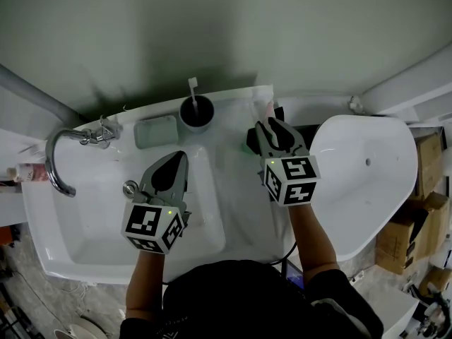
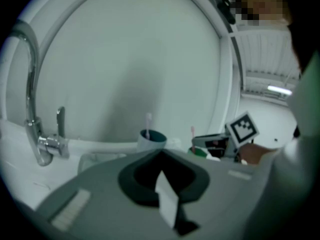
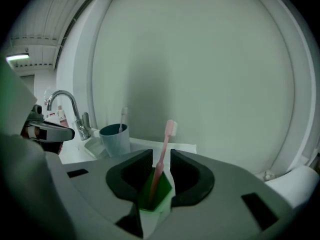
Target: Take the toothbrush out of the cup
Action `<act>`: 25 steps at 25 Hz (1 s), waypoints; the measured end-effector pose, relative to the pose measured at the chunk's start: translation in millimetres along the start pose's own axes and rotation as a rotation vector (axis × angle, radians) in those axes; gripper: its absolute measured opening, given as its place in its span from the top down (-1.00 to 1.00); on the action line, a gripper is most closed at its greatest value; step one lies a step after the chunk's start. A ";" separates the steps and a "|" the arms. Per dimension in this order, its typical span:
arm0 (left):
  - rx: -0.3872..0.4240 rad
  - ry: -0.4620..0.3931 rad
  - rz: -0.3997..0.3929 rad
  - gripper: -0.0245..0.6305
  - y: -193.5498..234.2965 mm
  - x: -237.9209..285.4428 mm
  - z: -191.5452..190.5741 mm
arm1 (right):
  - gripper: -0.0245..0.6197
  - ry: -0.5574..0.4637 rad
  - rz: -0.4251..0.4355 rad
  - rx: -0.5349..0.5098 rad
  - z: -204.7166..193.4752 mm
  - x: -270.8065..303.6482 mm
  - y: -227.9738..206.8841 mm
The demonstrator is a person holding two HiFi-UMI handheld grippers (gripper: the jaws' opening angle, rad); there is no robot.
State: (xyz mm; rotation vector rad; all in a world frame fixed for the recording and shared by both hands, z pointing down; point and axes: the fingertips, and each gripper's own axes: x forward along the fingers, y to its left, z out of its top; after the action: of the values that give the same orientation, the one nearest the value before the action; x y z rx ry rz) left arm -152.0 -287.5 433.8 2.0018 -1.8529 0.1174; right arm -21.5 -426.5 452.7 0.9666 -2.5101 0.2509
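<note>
Two toothbrushes on show here, so heads up. The right gripper (image 1: 270,123) had its fingers pinching a pink toothbrush (image 3: 163,154) low on the handle. The bristle end stuck up past the fingertips, leaning a touch to one side. It was held over the back ledge of the sink (image 1: 85,217), to the right of the cup (image 1: 196,113). So that brush was clear of the cup and not touching it.

A white toothbrush (image 1: 192,86) stood in the teal cup, head up, resting against the rim. The cup itself sat upright on the back ledge, just beside a pale soap dish (image 1: 156,131) on its left. The chrome tap (image 1: 60,157) curved over the basin further left again.

The left gripper (image 1: 179,157) hovered over the basin in front of the cup. Its fingers were pressed together with nothing between them, aimed roughly at the cup but apart from it. Both grippers showed their marker cubes facing up, forearms coming in from the bottom edge.

Off to the right was a white tub (image 1: 367,189), with some cardboard boxes (image 1: 413,228) past it.
</note>
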 end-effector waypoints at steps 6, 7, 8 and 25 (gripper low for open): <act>-0.008 0.009 0.004 0.91 2.6 3.8 -4.2 | 0.64 0.044 0.005 -0.034 -5.8 6.3 1.1; -0.008 0.013 0.003 0.91 2.7 4.3 -5.5 | 0.66 0.050 0.002 -0.039 -7.8 6.8 1.0; -0.008 0.016 0.003 0.91 3.0 4.6 -6.5 | 0.70 0.054 0.000 -0.043 -9.4 7.1 1.1; -0.035 -0.035 -0.006 0.91 10.6 -9.7 4.9 | 0.81 0.002 -0.017 -0.061 3.7 -9.2 8.5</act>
State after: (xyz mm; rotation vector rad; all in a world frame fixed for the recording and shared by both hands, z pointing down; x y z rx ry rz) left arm -164.3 -280.5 428.6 1.9974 -1.8579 0.0477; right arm -22.4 -415.9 445.0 0.9620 -2.4921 0.1686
